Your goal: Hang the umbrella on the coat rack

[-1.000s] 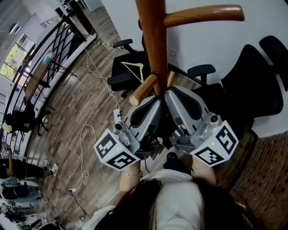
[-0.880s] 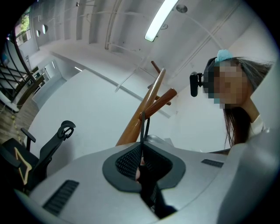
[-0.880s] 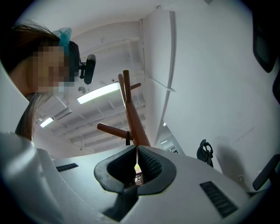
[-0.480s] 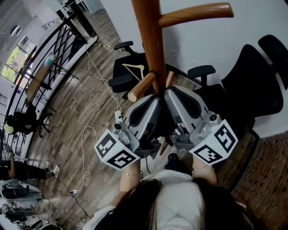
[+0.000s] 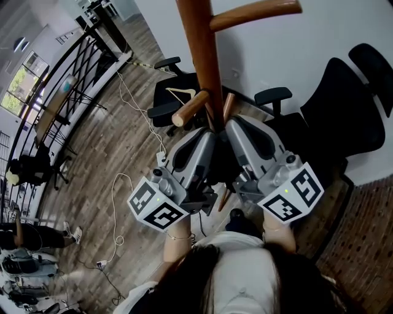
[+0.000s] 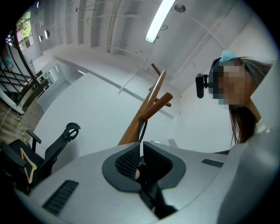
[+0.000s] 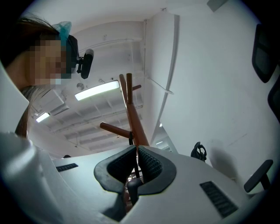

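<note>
The wooden coat rack (image 5: 199,55) rises right in front of me, with a short peg (image 5: 190,109) to the left and a long peg (image 5: 255,13) at the top. My left gripper (image 5: 209,136) and right gripper (image 5: 236,130) are held side by side, tips against the pole. In the left gripper view, the left gripper (image 6: 141,151) is shut on the dark umbrella, whose thin black strap (image 6: 142,131) runs up to a peg. In the right gripper view, the right gripper (image 7: 136,153) is shut on the strap (image 7: 131,139). A brown umbrella end (image 5: 223,199) pokes out below the grippers.
Black office chairs stand behind the rack at the right (image 5: 344,116) and left (image 5: 175,86), the left one bearing a wooden hanger (image 5: 182,93). White cables (image 5: 116,202) trail over the wooden floor. A black railing (image 5: 67,80) runs along the far left.
The rack's pegs have slid upward in the head view, so both grippers sit a little lower against the pole. The brown umbrella end has come into view beneath them.
</note>
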A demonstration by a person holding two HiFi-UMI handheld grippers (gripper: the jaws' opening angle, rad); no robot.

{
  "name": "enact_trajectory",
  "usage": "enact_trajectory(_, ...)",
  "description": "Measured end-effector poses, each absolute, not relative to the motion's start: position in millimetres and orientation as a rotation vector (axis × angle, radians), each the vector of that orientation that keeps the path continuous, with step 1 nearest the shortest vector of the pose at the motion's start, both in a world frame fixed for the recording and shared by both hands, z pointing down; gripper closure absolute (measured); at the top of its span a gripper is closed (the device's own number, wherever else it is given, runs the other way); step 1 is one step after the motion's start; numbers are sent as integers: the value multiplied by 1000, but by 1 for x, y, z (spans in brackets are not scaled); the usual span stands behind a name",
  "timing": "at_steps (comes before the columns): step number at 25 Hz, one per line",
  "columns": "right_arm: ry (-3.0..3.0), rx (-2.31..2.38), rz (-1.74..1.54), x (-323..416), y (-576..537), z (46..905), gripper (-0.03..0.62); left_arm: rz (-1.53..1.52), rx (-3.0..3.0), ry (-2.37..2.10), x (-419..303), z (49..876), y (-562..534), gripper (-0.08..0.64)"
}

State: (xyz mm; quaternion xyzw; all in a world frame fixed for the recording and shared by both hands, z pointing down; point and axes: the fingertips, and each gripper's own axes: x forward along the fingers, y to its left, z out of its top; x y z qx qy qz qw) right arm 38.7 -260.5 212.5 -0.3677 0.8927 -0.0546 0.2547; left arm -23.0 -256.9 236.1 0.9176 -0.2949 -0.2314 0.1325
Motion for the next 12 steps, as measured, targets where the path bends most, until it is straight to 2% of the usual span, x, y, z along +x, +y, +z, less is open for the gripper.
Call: enact_trajectory(12,2400,-1022,-172,42,-242,216,554,-680,2654,-892,-32,237,-240,546)
